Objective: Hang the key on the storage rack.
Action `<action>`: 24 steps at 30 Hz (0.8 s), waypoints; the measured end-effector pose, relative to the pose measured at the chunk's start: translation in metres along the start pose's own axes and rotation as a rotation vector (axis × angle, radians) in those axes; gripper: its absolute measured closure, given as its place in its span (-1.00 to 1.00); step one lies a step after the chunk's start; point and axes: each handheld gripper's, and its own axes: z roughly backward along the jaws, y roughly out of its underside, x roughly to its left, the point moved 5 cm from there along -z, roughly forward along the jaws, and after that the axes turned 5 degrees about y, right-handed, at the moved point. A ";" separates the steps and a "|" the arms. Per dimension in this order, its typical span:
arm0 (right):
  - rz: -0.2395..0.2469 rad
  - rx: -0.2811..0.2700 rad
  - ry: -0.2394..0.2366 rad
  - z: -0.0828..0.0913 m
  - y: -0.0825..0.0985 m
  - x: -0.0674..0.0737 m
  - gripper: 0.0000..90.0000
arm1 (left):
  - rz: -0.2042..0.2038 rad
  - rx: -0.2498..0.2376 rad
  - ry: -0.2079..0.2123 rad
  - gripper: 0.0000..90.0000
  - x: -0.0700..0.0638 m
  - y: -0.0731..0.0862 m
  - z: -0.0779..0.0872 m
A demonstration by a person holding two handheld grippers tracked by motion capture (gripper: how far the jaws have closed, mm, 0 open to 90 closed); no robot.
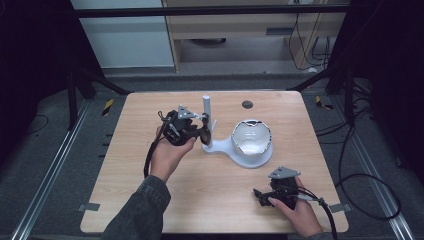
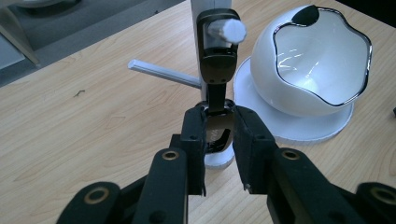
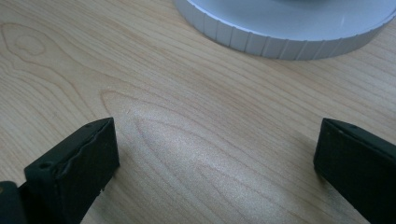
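Hanging: black watch-like strap (image 2: 217, 60) looped over white stand's peg (image 2: 227, 31), nearly done | left gripper (image 2: 218, 135) pinching strap's lower end, release left | right gripper (image 3: 215, 158) spread, idle above wooden table (image 3: 187, 116)

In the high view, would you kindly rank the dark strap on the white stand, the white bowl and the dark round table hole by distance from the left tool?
1. Dark strap, between the left tool's jaws, hanging on the stand.
2. White bowl, to its right on the stand's base.
3. Dark round hole, farther back near the table's far edge.

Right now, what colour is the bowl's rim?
Shiny silver on the white bowl; clearest in the left gripper view.
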 end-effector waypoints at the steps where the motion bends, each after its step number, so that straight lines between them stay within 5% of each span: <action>1: 0.000 0.000 0.000 0.000 0.000 0.000 -0.99 | 0.000 -0.005 -0.001 0.62 0.000 0.000 0.001; 12: -0.002 0.001 0.000 0.000 0.000 0.000 -0.99 | -0.022 -0.011 0.006 0.41 -0.005 0.006 0.013; 19: -0.001 0.000 -0.002 0.000 0.000 0.000 -0.99 | -0.026 -0.012 0.021 -0.47 -0.010 0.015 0.014; 24: -0.002 0.001 -0.002 0.000 0.000 0.000 -0.99 | -0.040 0.034 0.039 -0.77 -0.013 0.034 0.016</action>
